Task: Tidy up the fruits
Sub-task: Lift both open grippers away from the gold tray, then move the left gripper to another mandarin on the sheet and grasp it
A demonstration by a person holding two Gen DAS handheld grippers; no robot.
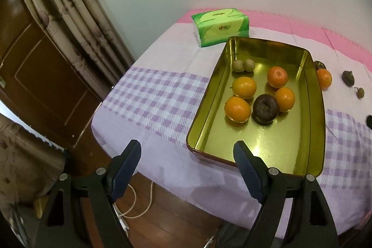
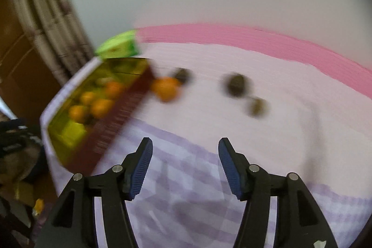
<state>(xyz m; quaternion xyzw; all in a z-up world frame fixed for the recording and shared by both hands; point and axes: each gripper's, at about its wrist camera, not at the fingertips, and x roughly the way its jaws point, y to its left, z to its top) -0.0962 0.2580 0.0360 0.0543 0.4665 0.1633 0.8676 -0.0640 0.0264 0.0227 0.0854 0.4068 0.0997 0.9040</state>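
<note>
A gold tin tray [image 1: 267, 143] lies on the table with several oranges [image 1: 244, 87], a dark purple fruit [image 1: 265, 108] and two small brown fruits [image 1: 243, 65] in it. To its right on the cloth lie one orange [image 1: 324, 78], a dark fruit [image 1: 348, 77] and a small brown fruit [image 1: 360, 92]. My left gripper [image 1: 187, 144] hangs open and empty over the tray's near left corner. The right wrist view is blurred: my right gripper [image 2: 185, 141] is open and empty above the checked cloth, short of the loose orange [image 2: 166, 88], the dark fruit [image 2: 236, 84] and the small fruit [image 2: 257, 107].
A green tissue box [image 1: 220, 26] stands behind the tray [image 2: 116, 122], near the wall. The table's left edge drops to a wooden floor with a white cable [image 1: 139, 208]. Curtains and a brown door [image 1: 46, 76] are at the left.
</note>
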